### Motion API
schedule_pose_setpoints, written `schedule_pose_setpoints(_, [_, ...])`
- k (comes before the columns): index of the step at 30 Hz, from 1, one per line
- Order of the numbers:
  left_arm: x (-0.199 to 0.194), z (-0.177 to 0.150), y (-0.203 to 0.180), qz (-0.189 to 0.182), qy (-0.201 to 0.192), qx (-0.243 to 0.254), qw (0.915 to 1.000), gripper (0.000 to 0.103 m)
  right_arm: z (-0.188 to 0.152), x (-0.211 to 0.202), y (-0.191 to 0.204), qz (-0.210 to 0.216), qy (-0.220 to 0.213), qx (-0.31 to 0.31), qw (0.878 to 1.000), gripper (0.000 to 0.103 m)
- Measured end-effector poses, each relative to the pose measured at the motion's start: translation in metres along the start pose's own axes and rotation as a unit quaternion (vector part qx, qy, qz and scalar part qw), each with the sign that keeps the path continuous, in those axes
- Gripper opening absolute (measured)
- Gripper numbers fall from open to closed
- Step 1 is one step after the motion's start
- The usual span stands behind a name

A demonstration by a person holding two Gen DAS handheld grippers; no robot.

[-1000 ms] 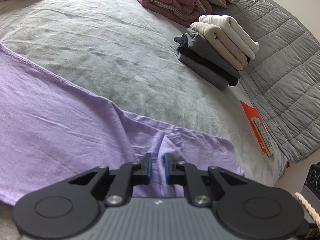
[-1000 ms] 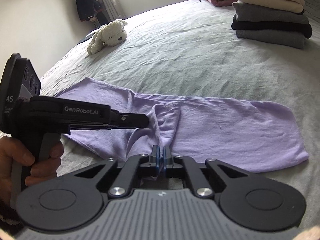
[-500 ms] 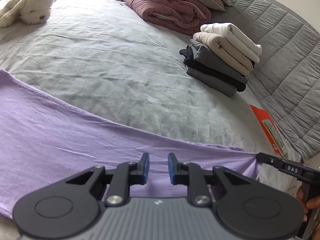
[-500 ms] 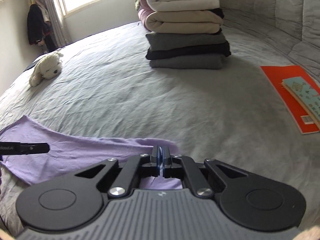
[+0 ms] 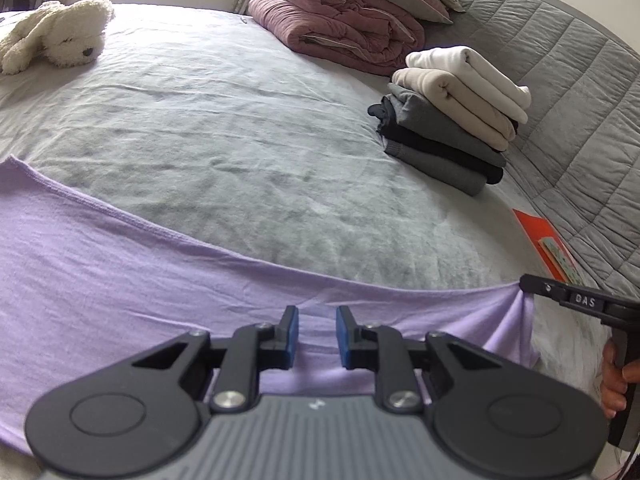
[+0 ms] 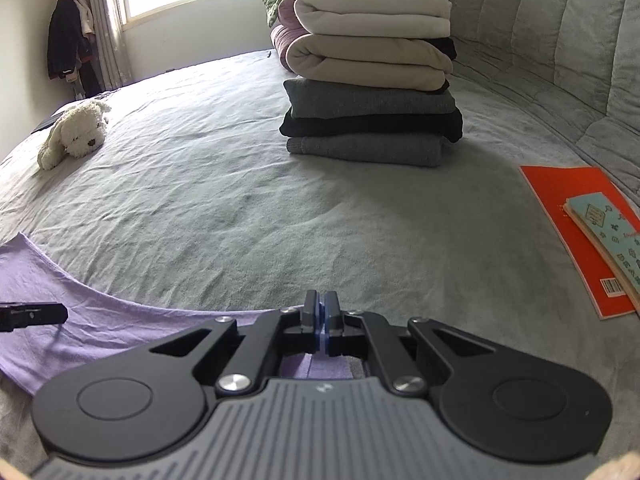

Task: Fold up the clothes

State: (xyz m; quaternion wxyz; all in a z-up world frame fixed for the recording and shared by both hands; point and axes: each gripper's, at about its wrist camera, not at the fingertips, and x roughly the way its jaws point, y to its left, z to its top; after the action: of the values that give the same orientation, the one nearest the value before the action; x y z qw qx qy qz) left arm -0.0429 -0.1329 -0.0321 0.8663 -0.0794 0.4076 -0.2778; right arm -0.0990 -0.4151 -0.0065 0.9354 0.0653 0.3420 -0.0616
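While my right fingers (image 6: 322,322) pinch the lilac cloth's (image 5: 120,292) corner (pulled taut), my left fingers (image 5: 316,334), just opened, stand spread over it.

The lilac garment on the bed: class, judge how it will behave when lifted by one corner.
Probably floppy: the lilac garment bunches into folds where the right gripper pinches its corner. Likely light: its thin sheet follows the bed. It should drape and sag rather than hold shape.

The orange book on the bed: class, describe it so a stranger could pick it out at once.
Start at the stack of folded clothes on the grey bed. To its right, nearer the camera, lies the orange book, flat beside the quilted cover. A smaller teal patterned book lies on it.
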Motion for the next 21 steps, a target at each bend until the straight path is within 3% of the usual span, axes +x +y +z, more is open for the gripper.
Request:
schedule_pose_setpoints(4, [0.005,-0.011,-0.019,-0.018,0.011,0.029,0.9994,0.02,-0.004,0.017,-0.002,0.012,0.015,0.01,1.0,0.003])
schedule_pose_setpoints(7, [0.006,-0.017,-0.027,-0.02,0.009,0.047,0.9986,0.021,-0.01,0.019,-0.006,0.017,0.022,0.016,0.999,0.015])
schedule_pose_setpoints(9, [0.005,-0.021,-0.032,-0.022,0.006,0.058,0.998,0.021,-0.012,0.014,-0.011,0.026,0.023,0.024,0.999,0.017])
schedule_pose_setpoints(16, [-0.005,-0.032,-0.029,-0.034,-0.014,0.044,0.9984,0.022,-0.023,-0.008,-0.028,0.081,0.042,0.084,0.992,0.02])
schedule_pose_setpoints(21, [-0.009,-0.038,-0.029,-0.036,-0.016,0.04,0.9984,0.023,-0.033,-0.013,-0.017,0.093,0.067,0.071,0.991,0.024])
